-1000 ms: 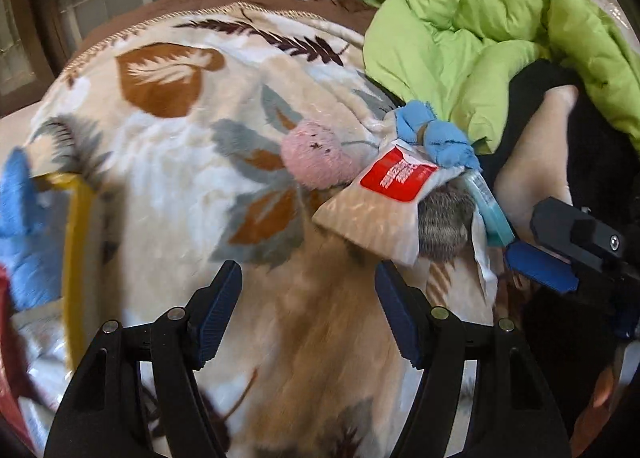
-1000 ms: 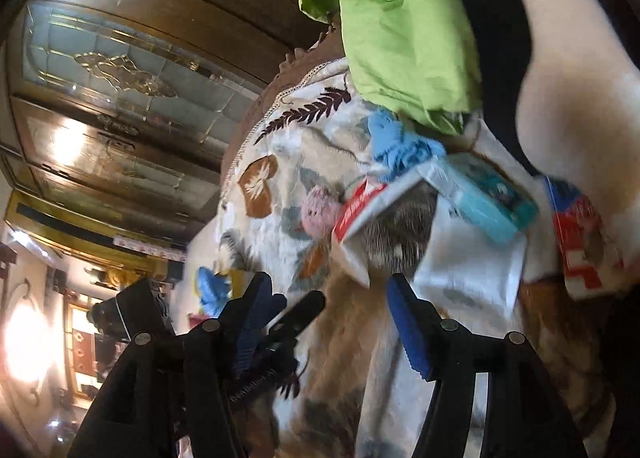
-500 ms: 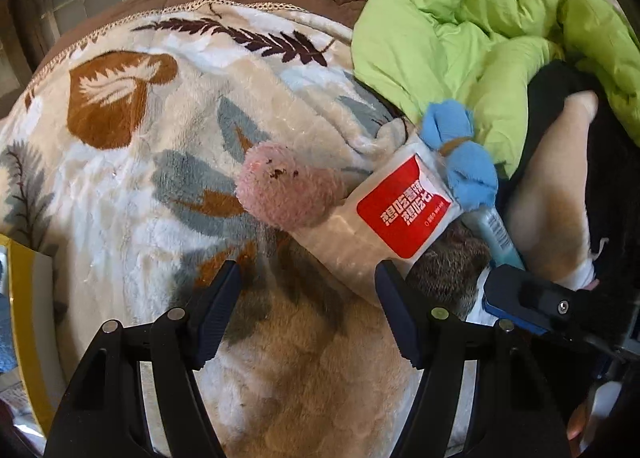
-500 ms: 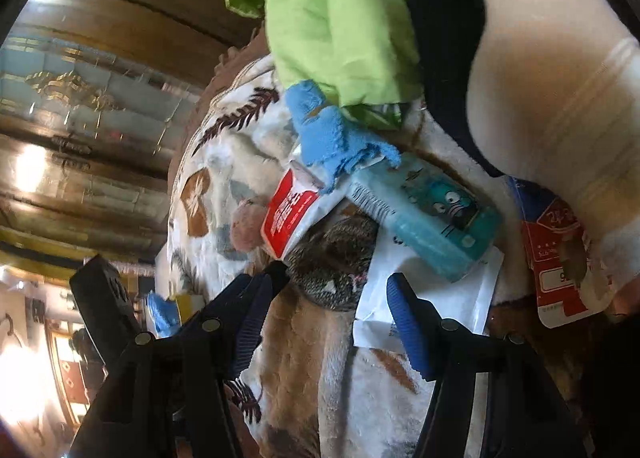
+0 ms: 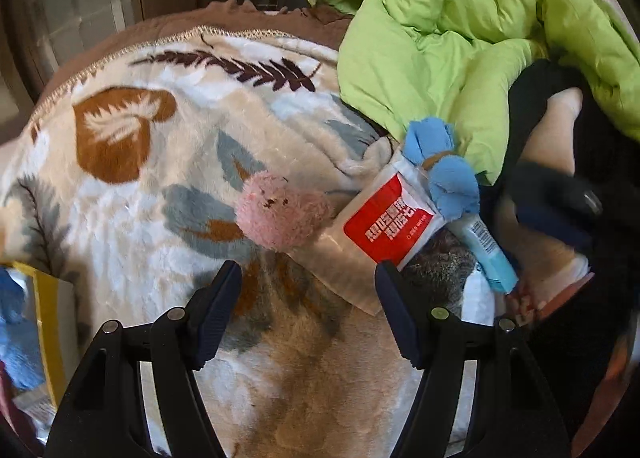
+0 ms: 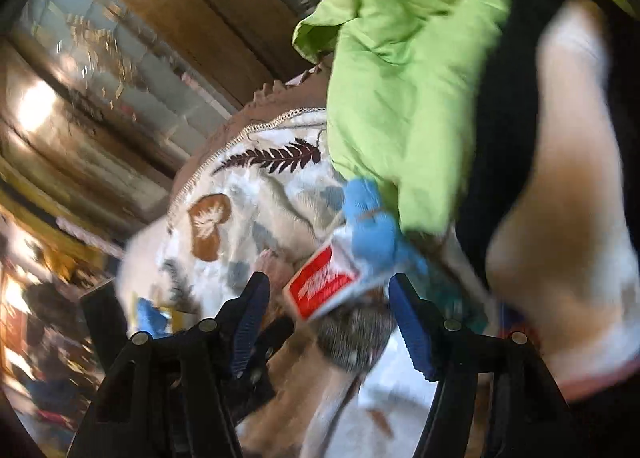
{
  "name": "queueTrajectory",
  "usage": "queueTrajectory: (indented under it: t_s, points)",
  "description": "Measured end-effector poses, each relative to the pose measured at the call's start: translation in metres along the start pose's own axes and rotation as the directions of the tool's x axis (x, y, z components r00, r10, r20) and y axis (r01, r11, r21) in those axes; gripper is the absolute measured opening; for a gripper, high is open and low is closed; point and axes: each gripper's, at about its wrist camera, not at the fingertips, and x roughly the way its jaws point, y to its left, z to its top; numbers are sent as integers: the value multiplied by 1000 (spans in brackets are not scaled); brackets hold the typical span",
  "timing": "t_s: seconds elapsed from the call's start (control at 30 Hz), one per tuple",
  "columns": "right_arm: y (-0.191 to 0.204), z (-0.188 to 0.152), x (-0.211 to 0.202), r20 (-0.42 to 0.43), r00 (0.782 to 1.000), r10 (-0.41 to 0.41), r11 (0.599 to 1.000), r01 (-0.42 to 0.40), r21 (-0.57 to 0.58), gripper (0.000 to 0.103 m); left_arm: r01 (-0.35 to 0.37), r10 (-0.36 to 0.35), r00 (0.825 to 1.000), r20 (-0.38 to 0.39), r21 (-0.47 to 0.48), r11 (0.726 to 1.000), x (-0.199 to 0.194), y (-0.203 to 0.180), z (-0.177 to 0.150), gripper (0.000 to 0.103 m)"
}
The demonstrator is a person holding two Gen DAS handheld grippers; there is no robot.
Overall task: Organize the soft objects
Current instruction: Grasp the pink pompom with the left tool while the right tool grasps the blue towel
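Both grippers' fingers stand apart, empty. Off the left gripper (image 5: 308, 310), the pink plush (image 5: 282, 209) lies at twelve o'clock on the blanket (image 5: 160, 177), red-labelled pouch (image 5: 394, 223) at one; sorting looks barely begun.

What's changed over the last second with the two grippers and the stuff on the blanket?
Both open grippers closed in on the pile: the left gripper toward the pink plush and red packet, the right gripper toward the grey furry thing. Nothing was grasped. The blue cloth, green jacket and blanket lie as before.
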Motion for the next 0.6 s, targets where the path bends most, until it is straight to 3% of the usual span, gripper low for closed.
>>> queueTrajectory:
  t_s: [0.13, 0.3, 0.5, 0.6]
  points:
    - [8, 16, 20, -16, 1000, -25, 999, 25, -39, 65, -11, 11, 1000, 8, -2, 1000, -3, 13, 7, 69]
    - [-1, 28, 51, -60, 993, -105, 994, 103, -34, 65, -5, 5, 1000, -9, -110, 994, 6, 41, 27, 69]
    - [-19, 32, 77, -103, 986, -129, 992, 128, -11, 60, -21, 14, 999, -52, -133, 991, 30, 31, 39, 69]
    - [-33, 28, 88, -140, 986, -95, 994, 101, 37, 29, -4, -5, 999, -50, -179, 984, 36, 31, 43, 69]
